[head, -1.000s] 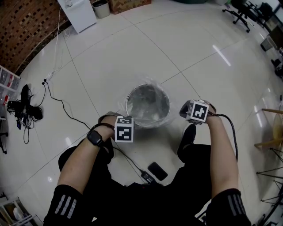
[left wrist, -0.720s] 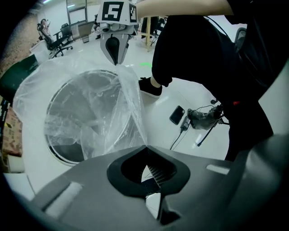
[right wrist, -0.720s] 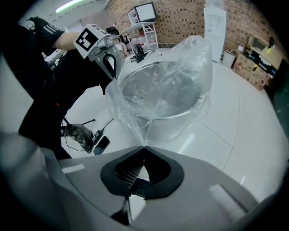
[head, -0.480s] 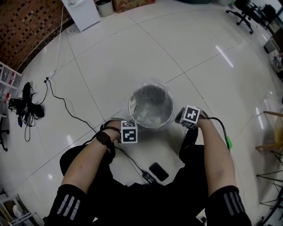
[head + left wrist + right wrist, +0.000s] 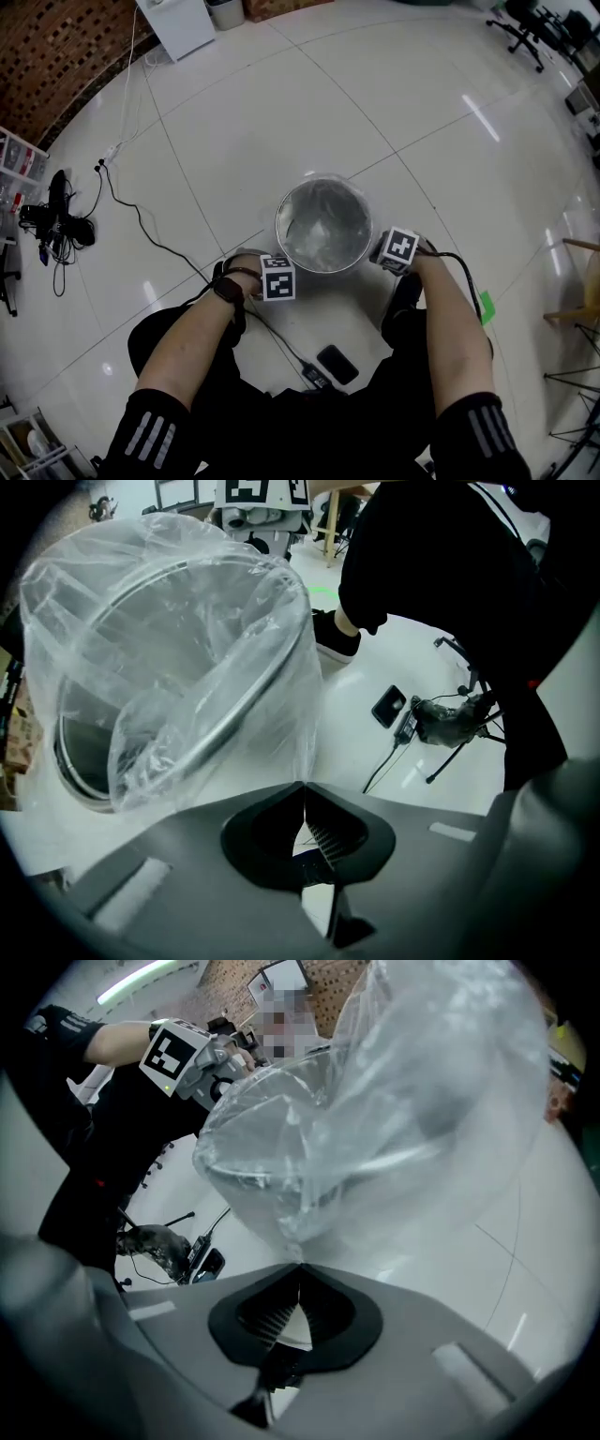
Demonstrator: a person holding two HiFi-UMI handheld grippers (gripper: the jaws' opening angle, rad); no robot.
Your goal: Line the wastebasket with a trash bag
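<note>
Left tongs [image 5: 304,789] and right tongs [image 5: 300,1274] pinch the crinkly clear trash bag [image 5: 281,658] over a round metal wastebasket [image 5: 279,223].

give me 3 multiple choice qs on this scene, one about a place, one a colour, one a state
1. Where is the phone? A in a drawer B on the floor C on a chair
2. Bag colour? A black B clear C blue
3. Left gripper and right gripper jaws? A both wide open B one open C both shut on the bag's edge

B: tile lies all round it.
B: the metal bin shows through it.
C: film is pinched at both tips.
</note>
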